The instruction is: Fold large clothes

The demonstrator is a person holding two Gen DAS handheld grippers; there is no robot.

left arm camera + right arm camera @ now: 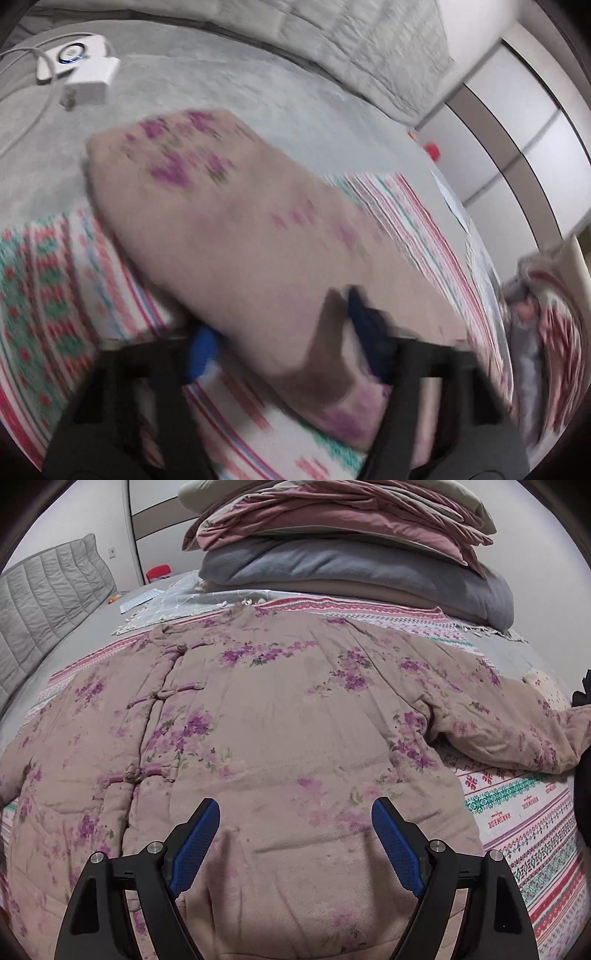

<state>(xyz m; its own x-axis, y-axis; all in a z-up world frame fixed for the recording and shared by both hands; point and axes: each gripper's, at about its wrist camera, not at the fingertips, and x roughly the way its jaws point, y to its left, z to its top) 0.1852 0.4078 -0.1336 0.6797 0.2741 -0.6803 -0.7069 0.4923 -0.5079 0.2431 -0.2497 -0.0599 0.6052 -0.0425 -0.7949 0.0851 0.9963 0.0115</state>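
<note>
Bed with patterned blanket (pixel 55 280). Left wrist view, blurred: left gripper (pixel 280 332) clamps padded floral jacket's sleeve (pixel 229 236). Right wrist view: floral jacket (pixel 280 716) spread flat, right gripper (pixel 295 819) wide open over near hem.

A padded beige jacket (pixel 280 716) with purple flower print and knotted cloth buttons lies spread flat, front up, on a patterned striped blanket (pixel 517 812), its right sleeve stretched out sideways.

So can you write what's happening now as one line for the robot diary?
stage: folding start | left gripper: around jacket sleeve, grip unclear | right gripper: open over floral jacket | jacket: flat on striped blanket
</note>
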